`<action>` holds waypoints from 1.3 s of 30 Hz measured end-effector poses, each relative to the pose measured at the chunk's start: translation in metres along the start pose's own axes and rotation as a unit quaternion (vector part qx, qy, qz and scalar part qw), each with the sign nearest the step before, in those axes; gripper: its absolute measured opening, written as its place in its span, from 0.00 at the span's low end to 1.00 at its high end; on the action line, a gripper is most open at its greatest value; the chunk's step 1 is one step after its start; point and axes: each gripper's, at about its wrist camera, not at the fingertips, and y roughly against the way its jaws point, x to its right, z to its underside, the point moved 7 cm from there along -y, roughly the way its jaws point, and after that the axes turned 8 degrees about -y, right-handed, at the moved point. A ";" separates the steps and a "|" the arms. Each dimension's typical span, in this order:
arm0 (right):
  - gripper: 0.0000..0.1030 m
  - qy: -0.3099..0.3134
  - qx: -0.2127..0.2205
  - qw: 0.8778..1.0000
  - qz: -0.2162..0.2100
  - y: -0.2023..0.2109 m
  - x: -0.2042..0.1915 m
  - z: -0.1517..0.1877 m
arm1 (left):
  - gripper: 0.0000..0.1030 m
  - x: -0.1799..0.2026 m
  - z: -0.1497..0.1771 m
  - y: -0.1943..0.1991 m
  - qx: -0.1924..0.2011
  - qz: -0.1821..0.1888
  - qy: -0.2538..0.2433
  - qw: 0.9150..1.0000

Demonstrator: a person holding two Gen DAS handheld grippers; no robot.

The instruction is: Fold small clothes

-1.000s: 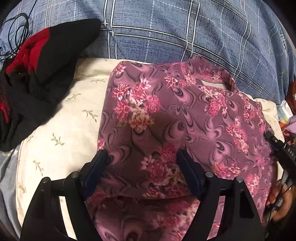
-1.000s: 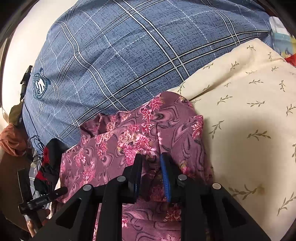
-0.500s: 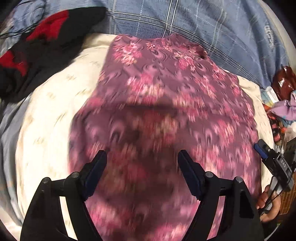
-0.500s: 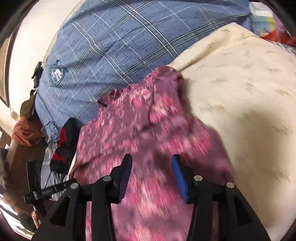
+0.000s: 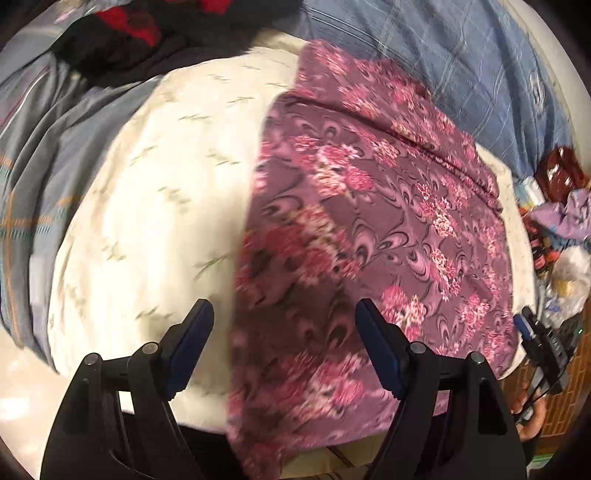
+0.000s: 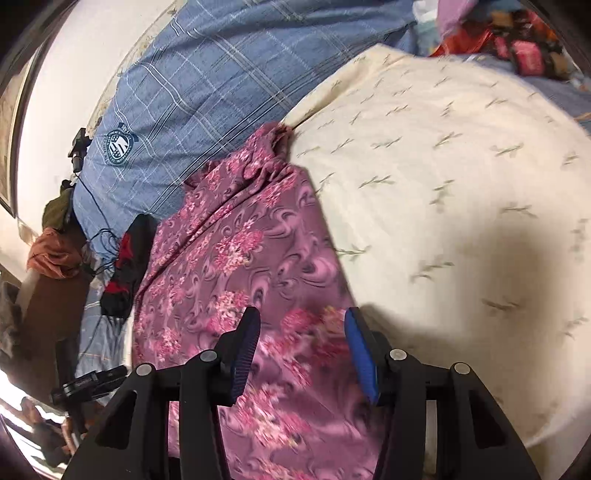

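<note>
Cream leaf-print cushion [image 5: 147, 192] on a blue plaid bedspread [image 6: 221, 74] is the work surface. Purple floral-print fabric garment [image 5: 369, 221] lies spread flat over the cushion, far edge reaching the bedspread. Left gripper [image 5: 284, 332] hovers above the garment's near edge, jaws wide, nothing clamped; garment sits below and beyond the pads. Right gripper [image 6: 301, 343] above the garment's near corner, jaws opening, fabric under the gap but not pinched. Black-and-red knit garment [image 5: 155, 33] bunched past the cushion on the bedspread.
</note>
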 end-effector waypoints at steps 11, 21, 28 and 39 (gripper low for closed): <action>0.54 0.010 0.009 0.999 0.052 0.035 0.041 0.022 | 0.81 -0.024 0.039 -0.003 -0.011 0.036 0.030 0.999; 0.54 0.054 -0.077 0.995 0.012 0.025 0.032 0.061 | 0.82 -0.004 0.086 -0.002 -0.061 0.094 -0.001 0.994; 0.54 0.095 -0.106 0.990 0.009 0.020 0.023 0.075 | 0.77 0.002 0.111 -0.016 -0.092 0.104 -0.001 0.990; 0.04 0.147 -0.128 0.981 0.001 0.028 0.009 0.080 | 0.06 0.022 0.115 0.012 -0.066 0.140 -0.028 0.988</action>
